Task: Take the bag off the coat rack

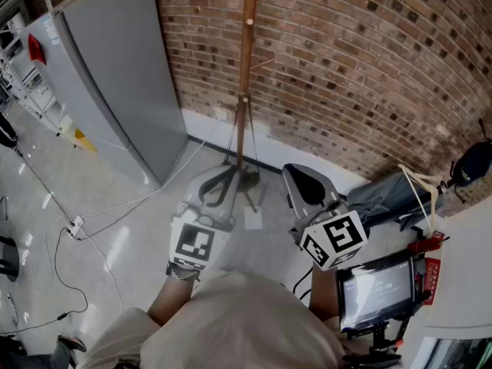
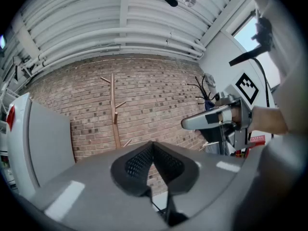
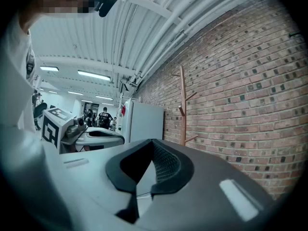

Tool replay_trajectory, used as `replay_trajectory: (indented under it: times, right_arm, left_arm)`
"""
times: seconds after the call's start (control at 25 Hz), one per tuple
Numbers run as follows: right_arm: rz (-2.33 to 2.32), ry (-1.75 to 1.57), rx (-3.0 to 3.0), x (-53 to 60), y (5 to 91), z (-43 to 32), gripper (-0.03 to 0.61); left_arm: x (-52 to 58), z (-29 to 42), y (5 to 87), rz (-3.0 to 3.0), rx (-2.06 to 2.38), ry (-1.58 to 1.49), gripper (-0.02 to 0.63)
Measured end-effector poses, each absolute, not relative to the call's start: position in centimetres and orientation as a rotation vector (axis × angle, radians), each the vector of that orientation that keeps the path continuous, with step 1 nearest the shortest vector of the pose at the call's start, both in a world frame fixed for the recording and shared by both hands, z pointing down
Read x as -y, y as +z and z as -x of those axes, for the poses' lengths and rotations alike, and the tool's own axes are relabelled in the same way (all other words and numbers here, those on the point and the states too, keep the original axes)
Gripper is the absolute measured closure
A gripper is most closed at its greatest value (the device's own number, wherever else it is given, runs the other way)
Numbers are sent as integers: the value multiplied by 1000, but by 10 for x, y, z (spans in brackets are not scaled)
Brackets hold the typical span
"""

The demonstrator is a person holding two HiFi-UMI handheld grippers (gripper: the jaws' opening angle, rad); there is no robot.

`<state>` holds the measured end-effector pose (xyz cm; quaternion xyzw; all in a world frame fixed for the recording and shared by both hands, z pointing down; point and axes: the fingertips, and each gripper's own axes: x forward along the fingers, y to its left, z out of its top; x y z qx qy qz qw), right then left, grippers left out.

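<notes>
Fabric of a dull dark grey makes up what looks like the bag (image 1: 388, 197). It lies slumped and creased at the right of the scene, with a pale cream strap (image 1: 421, 194) looped over its far end. It sits just beyond a small screen (image 1: 377, 290) and well apart from the coat rack (image 1: 246, 68); what it rests on cannot be made out.

The coat rack is a slim wooden pole with short pegs angled upward. It stands upright close to the brick wall (image 1: 369, 68), with its spread feet on the pale floor (image 1: 115, 229) at the wall's base. It also shows in the left gripper view (image 2: 114, 114) and the right gripper view (image 3: 182, 105). In all three views its pegs are plain wood.

The left gripper (image 1: 224, 181) is held out on the near side of the rack's foot and points toward it. In its own view (image 2: 154, 150) the two dark ribbed pads meet at the tip, closed with nothing between them. The right gripper (image 1: 301, 184) is held just to the right of the left one, between the rack and the bag. Its pads (image 3: 153, 153) are likewise pressed together on nothing. Neither gripper touches the rack or the bag.

A tall grey cabinet (image 1: 123, 75) stands at the far left against the wall, and thin cables (image 1: 100, 221) trail across the floor on its near side.
</notes>
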<state>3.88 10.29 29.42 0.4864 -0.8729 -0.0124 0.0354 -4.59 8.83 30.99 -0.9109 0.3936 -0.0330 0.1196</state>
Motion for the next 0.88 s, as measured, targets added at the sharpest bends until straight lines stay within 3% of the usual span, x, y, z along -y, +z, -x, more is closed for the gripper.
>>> replay_trajectory:
  times: [0.88]
  right_arm:
    - [-1513, 117, 2715, -89, 311, -2, 577]
  left_arm:
    - [-76, 75, 323, 2707, -1108, -115, 614]
